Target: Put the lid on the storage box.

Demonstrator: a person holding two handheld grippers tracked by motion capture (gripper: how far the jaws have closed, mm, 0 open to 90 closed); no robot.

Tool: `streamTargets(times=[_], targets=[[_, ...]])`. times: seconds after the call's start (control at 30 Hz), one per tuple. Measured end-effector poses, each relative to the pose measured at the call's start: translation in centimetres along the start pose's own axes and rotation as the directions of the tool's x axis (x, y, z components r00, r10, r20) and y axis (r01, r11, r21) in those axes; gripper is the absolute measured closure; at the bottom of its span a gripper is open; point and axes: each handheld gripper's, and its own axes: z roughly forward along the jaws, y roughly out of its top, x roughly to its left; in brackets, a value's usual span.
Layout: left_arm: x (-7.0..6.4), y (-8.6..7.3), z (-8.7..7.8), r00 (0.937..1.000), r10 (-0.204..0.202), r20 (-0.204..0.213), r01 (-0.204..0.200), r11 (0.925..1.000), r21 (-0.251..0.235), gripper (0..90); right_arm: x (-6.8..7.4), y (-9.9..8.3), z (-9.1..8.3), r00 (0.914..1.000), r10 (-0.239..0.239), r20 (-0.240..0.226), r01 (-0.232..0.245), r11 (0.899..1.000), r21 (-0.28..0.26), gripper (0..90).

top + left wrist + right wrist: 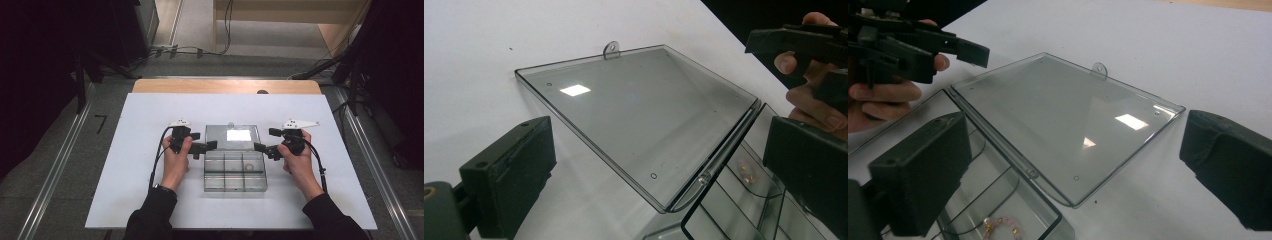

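Observation:
A clear plastic compartment box (234, 181) lies in the middle of the white board, its lid (220, 135) swung fully back and lying flat on the far side. A small pinkish beaded piece (998, 227) rests in one compartment, also seen as a beaded piece (749, 172). My left gripper (204, 141) is at the box's left side by the hinge, jaws wide open, with the lid (634, 115) lying between them. My right gripper (266, 140) mirrors it at the right side, open, with the lid (1063, 115) between its jaws. Neither holds anything.
The white board (140, 165) covers a wooden table (200, 86) and has bare room on both sides of the box. Metal rails (60, 160) run along the floor at left and right, and cables (200, 50) lie beyond the far edge.

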Motion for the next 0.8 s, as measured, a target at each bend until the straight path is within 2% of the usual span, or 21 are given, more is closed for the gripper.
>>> streamTargets(times=[0.13, 0.23, 0.33, 0.43, 0.63, 0.8], targets=[[-0.1, 0.1, 0.2, 1.0, -0.005, -0.005, 0.005, 0.9999, 0.01, 3.4, -0.5, 0.0, 0.5, 0.9987, 0.05, -0.002, -0.05, 0.999, 0.0, 3.0], [-0.2, 0.3, 0.5, 0.9999, -0.004, -0.012, 0.005, 0.9996, 0.029, 5.4, -1.0, -0.2, 1.0, 0.9961, 0.087, -0.011, -0.087, 0.996, 0.026, 3.9], [-0.4, 0.5, 0.8, 0.9998, -0.007, -0.019, 0.008, 0.9992, 0.039, 8.1, -1.1, -0.2, 1.4, 0.9933, 0.116, 0.005, -0.116, 0.992, 0.052, 8.9], [-0.4, 0.4, 1.0, 0.9995, -0.013, -0.03, 0.014, 0.999, 0.043, 9.9, -1.0, 0.0, 1.8, 0.9905, 0.136, 0.021, -0.137, 0.988, 0.067, 11.8], [-0.3, 0.2, 1.3, 0.9986, -0.029, -0.044, 0.031, 0.9979, 0.057, 13.1, -0.7, 0.2, 2.5, 0.9894, 0.144, 0.02, -0.145, 0.984, 0.102, 14.5], [-0.2, 0.2, 1.5, 0.9973, -0.041, -0.062, 0.045, 0.9972, 0.061, 16.1, -0.9, 0.0, 3.0, 0.9855, 0.166, 0.037, -0.169, 0.979, 0.11, 17.7]])
